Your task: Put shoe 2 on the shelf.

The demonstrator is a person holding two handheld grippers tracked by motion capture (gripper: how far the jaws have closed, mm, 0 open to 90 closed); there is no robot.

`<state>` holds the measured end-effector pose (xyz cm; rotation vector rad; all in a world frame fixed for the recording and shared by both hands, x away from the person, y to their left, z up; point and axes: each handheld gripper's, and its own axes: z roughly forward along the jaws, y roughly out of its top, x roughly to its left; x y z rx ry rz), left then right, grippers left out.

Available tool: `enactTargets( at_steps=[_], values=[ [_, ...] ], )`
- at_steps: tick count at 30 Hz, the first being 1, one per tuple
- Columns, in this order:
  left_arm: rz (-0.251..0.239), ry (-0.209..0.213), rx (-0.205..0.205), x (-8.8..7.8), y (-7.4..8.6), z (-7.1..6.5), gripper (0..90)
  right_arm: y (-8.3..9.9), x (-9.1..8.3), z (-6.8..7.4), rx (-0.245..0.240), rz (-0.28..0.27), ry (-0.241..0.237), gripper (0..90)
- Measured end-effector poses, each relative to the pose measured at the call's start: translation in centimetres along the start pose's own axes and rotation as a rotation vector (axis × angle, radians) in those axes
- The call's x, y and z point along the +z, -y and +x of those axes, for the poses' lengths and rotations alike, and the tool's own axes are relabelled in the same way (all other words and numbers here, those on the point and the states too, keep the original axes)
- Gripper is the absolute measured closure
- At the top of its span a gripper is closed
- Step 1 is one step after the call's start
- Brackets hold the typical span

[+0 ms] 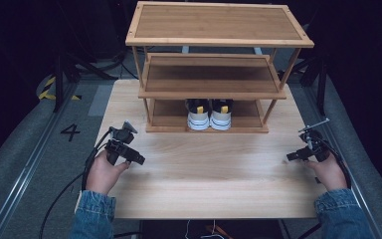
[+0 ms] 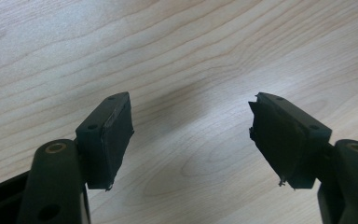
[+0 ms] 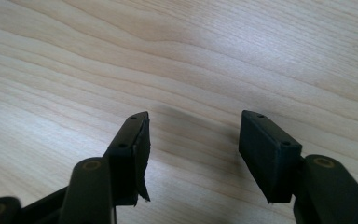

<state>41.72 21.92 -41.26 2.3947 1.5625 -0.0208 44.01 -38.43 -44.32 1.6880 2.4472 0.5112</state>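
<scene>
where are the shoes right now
In the high view the shoes sit side by side on the rack's bottom shelf, right of its middle, beyond both grippers.

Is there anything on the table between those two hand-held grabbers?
No. In the high view the stretch of table between the left gripper and the right gripper is bare wood. The pair of shoes sits farther back, on the rack's bottom shelf.

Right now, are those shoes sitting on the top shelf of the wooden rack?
No, the shoes stand side by side on the bottom shelf of the wooden rack, whose upper shelves hold nothing.
</scene>
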Motion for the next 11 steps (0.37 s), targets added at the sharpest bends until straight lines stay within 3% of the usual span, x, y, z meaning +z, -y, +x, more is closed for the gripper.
enactTargets(
  at_steps=[4, 7, 11],
  values=[
    [-0.006, 0.0, -0.005, 0.26, 0.06, 0.13, 27.9, 0.26, -0.05, -0.1, 0.03, -0.041, 0.023, 46.2],
    [0.007, -0.02, 0.035, 0.47, 0.22, -0.06, 25.1, 0.37, 0.15, -0.19, 0.045, -0.066, 0.013, 46.8],
    [0.023, -0.054, 0.023, 0.58, 0.09, -0.1, 21.2, 0.36, 0.02, -0.11, 0.046, -0.118, 0.0, 44.2]
  ],
)
